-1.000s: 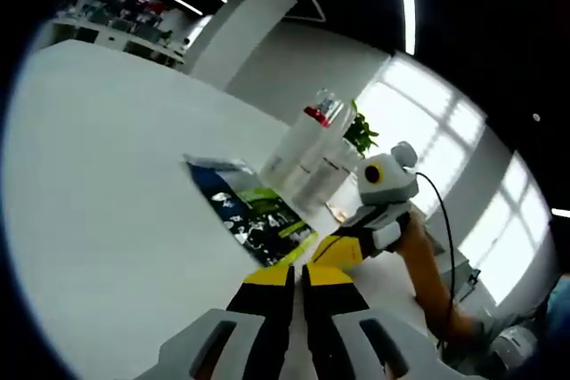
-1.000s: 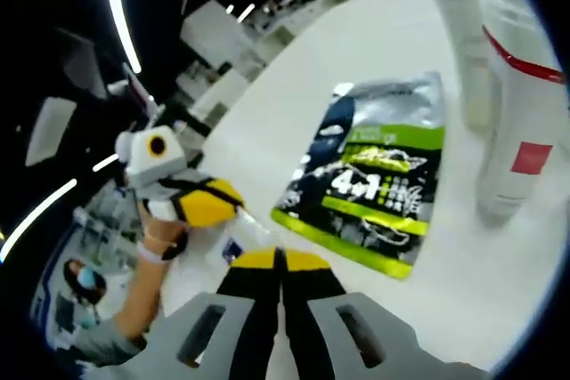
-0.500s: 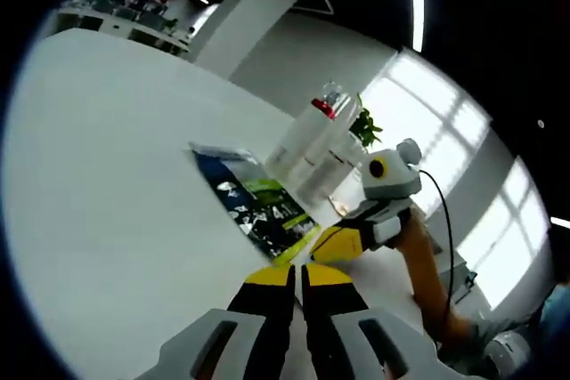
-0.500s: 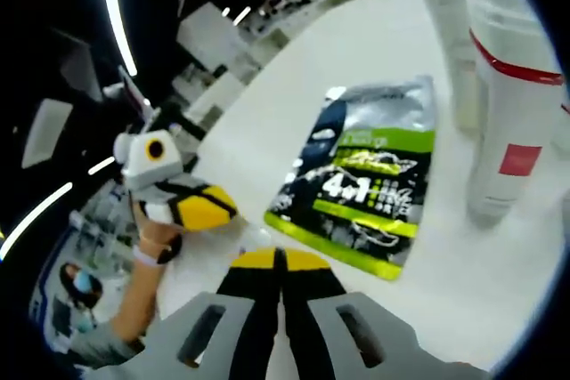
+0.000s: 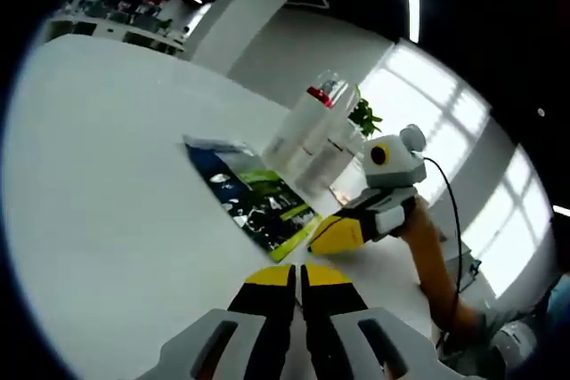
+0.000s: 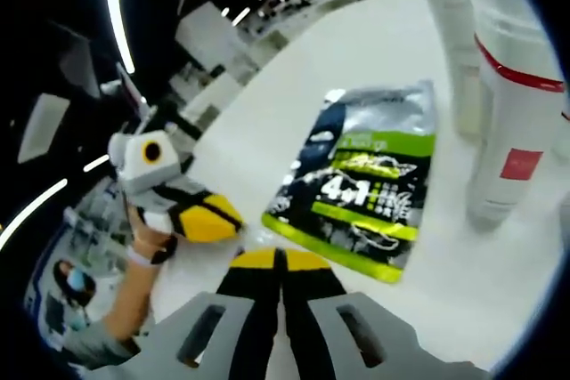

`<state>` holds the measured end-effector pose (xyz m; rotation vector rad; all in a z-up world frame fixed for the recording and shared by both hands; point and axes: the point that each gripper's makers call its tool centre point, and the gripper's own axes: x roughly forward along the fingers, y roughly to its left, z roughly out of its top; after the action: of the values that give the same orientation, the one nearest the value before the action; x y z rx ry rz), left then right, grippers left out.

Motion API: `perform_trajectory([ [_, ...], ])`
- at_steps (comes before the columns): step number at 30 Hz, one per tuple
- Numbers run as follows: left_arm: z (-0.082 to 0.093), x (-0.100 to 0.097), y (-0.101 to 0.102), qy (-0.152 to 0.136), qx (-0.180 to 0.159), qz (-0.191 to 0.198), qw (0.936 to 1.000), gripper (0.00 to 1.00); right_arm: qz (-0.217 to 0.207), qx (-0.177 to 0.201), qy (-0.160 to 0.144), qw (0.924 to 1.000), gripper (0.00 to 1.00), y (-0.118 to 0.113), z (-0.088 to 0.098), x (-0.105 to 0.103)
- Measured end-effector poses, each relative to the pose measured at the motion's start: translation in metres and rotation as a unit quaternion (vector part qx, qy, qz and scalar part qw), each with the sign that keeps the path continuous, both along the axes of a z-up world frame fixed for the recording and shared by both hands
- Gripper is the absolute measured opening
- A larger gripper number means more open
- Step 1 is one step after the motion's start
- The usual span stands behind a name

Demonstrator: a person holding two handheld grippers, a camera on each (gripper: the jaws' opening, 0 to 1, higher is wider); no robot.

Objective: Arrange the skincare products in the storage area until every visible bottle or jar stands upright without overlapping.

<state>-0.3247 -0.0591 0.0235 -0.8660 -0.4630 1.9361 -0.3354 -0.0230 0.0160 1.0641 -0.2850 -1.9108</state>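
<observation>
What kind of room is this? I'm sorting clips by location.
Probably an open-plan office or lab: a large white table, big windows with a potted plant, strip ceiling lights, and cluttered shelving in the background.

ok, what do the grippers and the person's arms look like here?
Both grippers match: grey bodies, black jaws with yellow tips. The left gripper and right gripper rise from the bottom of their own views. Seen from the other view, each has a yellow-and-black front; the right one trails a black cable. A dark wristband sits by the left gripper.
</observation>
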Motion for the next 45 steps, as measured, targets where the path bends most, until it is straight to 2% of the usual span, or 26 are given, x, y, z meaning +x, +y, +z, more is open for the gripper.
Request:
perform_trajectory([
  [4,-0.003,0.006,0.003,-0.015,-0.007,-0.017,0.9997,0.01,0.001,0.000,0.000,1.0000,0.00,0.000,0.000,-0.001],
  [9,-0.003,0.012,0.004,-0.049,0.004,-0.033,0.9982,0.01,-0.001,0.000,0.005,1.0000,0.00,0.000,0.000,-0.004],
  [12,-0.001,0.016,0.005,-0.059,0.006,-0.045,0.9972,0.01,0.000,0.001,0.012,0.9999,0.00,-0.001,0.000,-0.005],
  [17,0.002,0.023,0.007,-0.079,0.013,-0.070,0.9944,0.01,0.006,0.008,0.044,0.9990,0.00,-0.003,0.002,-0.005],
  [22,0.003,0.039,0.011,-0.102,0.021,-0.104,0.9892,0.01,0.013,0.008,0.041,0.9990,0.00,-0.003,0.001,-0.003],
  [26,0.003,0.049,0.015,-0.103,0.021,-0.117,0.9876,0.01,0.020,0.008,0.040,0.9990,0.00,-0.005,0.001,-0.001],
  [41,0.000,0.052,0.021,-0.109,0.027,-0.111,0.9875,0.01,0.013,-0.004,0.043,0.9990,0.03,0.001,0.004,-0.003],
  [45,-0.001,0.054,0.022,-0.110,0.028,-0.111,0.9873,0.01,0.006,-0.016,0.041,0.9990,0.03,0.002,0.010,-0.006],
])
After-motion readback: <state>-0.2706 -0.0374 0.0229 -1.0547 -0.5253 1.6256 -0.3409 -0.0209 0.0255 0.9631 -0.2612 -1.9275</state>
